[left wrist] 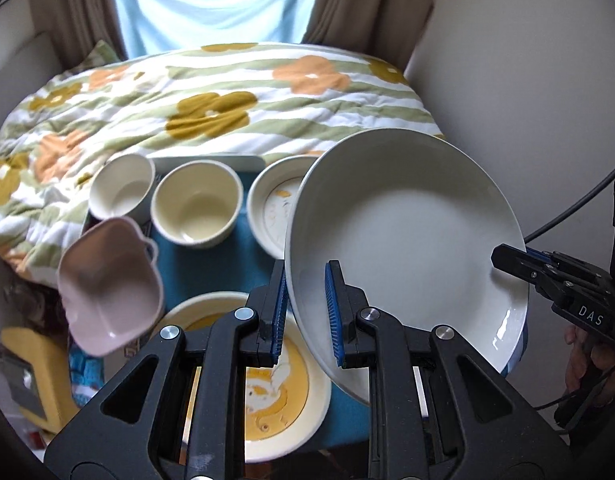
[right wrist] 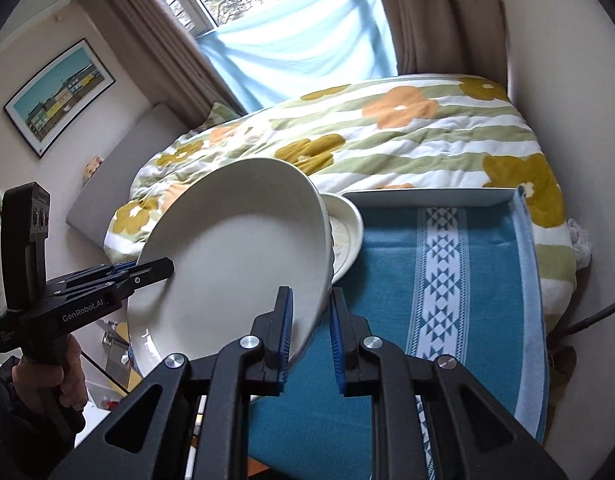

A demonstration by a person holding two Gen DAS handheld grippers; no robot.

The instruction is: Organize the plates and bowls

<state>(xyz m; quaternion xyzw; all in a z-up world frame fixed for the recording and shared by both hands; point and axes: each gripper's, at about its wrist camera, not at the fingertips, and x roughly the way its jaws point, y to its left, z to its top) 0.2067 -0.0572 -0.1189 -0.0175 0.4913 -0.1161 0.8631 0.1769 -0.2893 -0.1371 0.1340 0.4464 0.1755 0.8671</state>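
Both grippers are on the big white plate (left wrist: 407, 240), and it's up off the cloth, tilted, its hollow face turned toward the cameras. The left gripper (left wrist: 307, 312) has its blue pads (left wrist: 333, 312) clamped on the plate's near rim, one finger on the face and one behind it. The right gripper (right wrist: 311, 336) is pinched on the opposite edge, rim sandwiched between its two fingers; in the left view it shows as a black jaw biting the plate's right edge.

Beyond the left fingers, on the blue cloth (left wrist: 199, 268), two cream cups (left wrist: 197, 204) stand side by side, upright and empty. Just right of them a shallow cream dish (left wrist: 273, 204) sits half hidden behind the lifted plate. Left of the fingers is a pink bowl (left wrist: 111, 284) with a small handle, tipped; what it rests on I can't tell. Directly under the left fingers lies a yellow-patterned plate (left wrist: 283, 396), flat on the cloth.

From the right gripper, the cloth stretches ahead and to the right of the fingers, a white patterned stripe running down it, in a tray (right wrist: 427, 196) on the flowered quilt (right wrist: 387, 140).
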